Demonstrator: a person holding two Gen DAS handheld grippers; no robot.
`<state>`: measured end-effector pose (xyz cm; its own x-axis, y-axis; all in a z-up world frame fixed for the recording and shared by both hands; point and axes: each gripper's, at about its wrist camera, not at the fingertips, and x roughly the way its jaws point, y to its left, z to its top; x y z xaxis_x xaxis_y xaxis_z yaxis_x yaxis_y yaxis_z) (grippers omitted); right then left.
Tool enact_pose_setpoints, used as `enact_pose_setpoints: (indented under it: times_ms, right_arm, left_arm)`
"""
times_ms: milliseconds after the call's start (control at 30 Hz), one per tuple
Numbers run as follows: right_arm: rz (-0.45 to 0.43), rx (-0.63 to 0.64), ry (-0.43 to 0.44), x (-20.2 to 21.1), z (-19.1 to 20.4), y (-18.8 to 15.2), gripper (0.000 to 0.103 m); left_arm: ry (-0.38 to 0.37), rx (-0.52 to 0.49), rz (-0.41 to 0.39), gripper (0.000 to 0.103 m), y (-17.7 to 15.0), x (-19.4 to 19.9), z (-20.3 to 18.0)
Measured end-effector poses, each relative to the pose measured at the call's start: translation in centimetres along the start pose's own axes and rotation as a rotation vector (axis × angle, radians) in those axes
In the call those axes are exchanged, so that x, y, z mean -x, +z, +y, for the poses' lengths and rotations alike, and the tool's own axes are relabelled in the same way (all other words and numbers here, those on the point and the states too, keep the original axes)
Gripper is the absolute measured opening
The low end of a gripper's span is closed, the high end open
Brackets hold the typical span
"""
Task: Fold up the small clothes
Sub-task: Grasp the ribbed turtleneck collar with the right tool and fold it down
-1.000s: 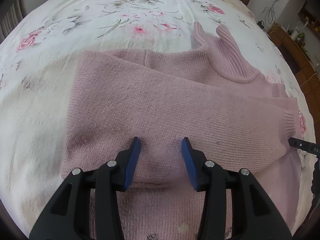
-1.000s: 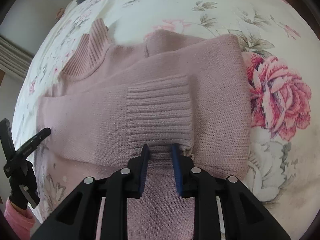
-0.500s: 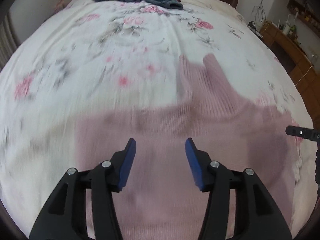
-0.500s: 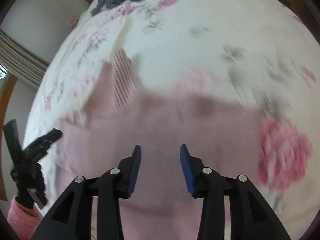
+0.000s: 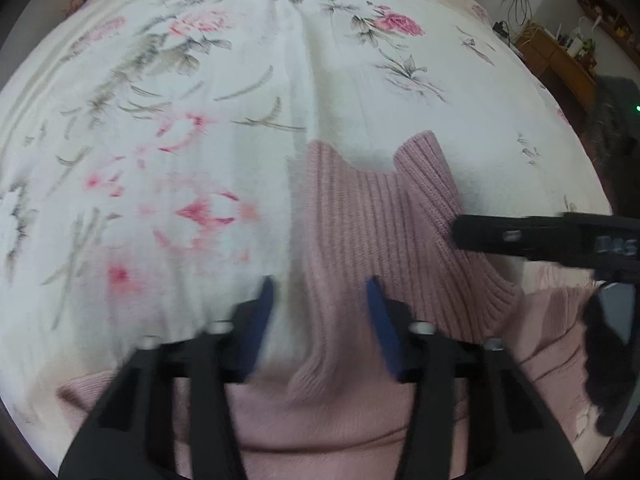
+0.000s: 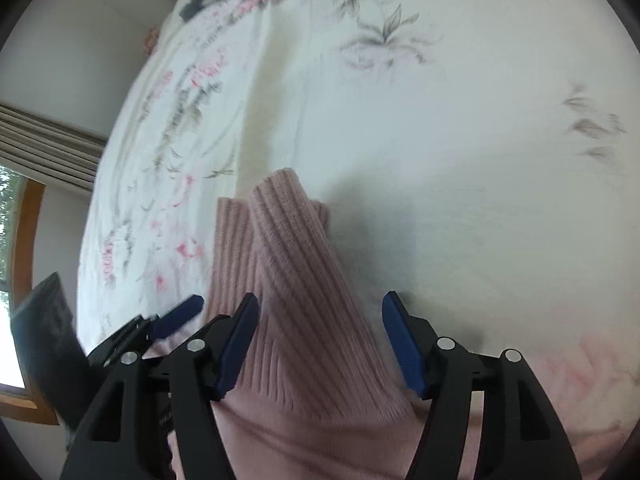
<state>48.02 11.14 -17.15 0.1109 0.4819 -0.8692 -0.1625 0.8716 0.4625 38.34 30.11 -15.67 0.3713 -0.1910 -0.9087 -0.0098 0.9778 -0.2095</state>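
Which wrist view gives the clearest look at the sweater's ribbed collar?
The left wrist view: the ribbed collar lies spread flat on the bedspread, both corners showing. The right wrist view shows the collar edge-on, foreshortened between the open right gripper's fingers.

Both grippers moved from folded sleeve/body area of pink knitted sweater (image 5: pixel 360 408) up to its ribbed turtleneck collar (image 5: pixel 384 216). Left gripper (image 5: pixel 320 300) now straddles collar's left edge, jaws apart as before. Right gripper (image 6: pixel 320 312) was nearly shut over ribbed cuff, now wide open around collar. Right gripper now close on collar's right side in left view. Both views motion-blurred.
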Motion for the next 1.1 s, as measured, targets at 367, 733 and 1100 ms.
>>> enact_pose_setpoints:
  times_ms: [367, 733, 1100]
  right_arm:
    - [-0.144, 0.278, -0.004, 4.8, 3.8, -4.2, 0.018]
    - [-0.202, 0.435, 0.027, 10.2, 3.7, -16.2, 0.025]
    - [-0.093, 0.375, 0.114, 12.7, 1.0, -23.5, 0.054]
  left_arm:
    - [-0.135, -0.041, -0.175, 0.006, -2.6, 5.5, -1.0]
    - [-0.23, -0.111, -0.246, 0.011, -12.5, 10.7, -0.1]
    - [-0.336, -0.015, -0.119, 0.026, -18.3, 12.0, 4.7]
